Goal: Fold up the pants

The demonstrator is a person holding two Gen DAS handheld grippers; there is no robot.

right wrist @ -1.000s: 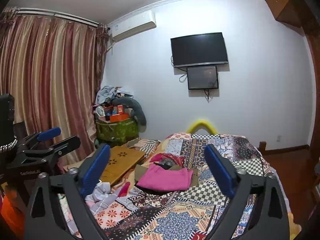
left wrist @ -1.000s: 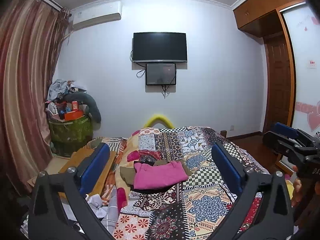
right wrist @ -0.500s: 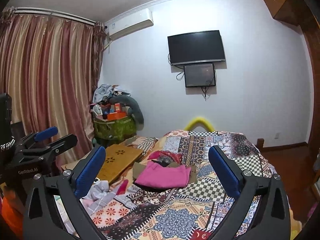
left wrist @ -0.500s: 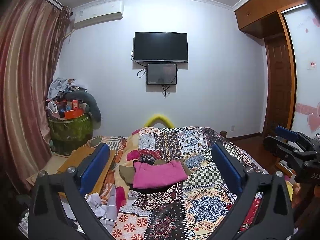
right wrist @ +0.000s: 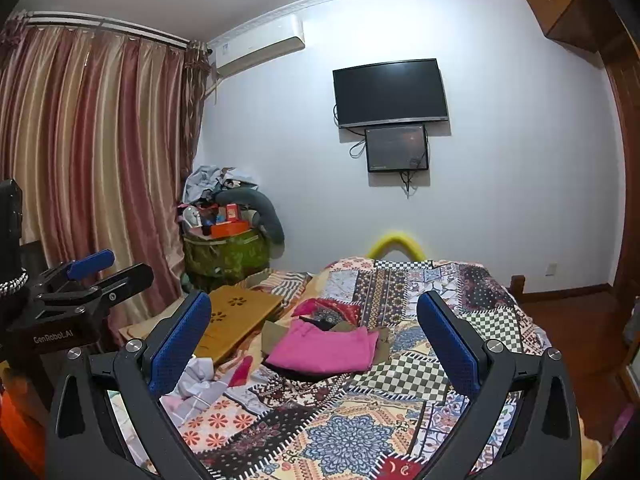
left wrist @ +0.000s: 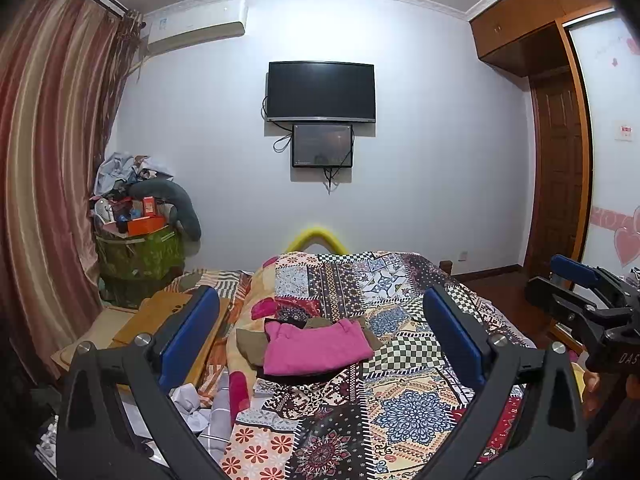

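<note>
1. We hold the left tongs (left wrist: pixel 320 334) and the right tongs (right wrist: pixel 314 334) wide apart and empty above the bed (left wrist: pixel 400 396).
2. Folded pink pants (left wrist: pixel 316 348) lie on the patchwork quilt (right wrist: pixel 352 436), atop brown clothes (left wrist: pixel 250 344), well ahead of both tongs.

The pink pants (left wrist: pixel 316 345) look like soft matt cloth, lying on a printed patchwork cloth quilt (left wrist: pixel 384 396). At frame left, the striped curtain (right wrist: pixel 92 168) has a satin sheen; upper right, the cabinet (left wrist: pixel 532 16) is glossy wood.
</note>
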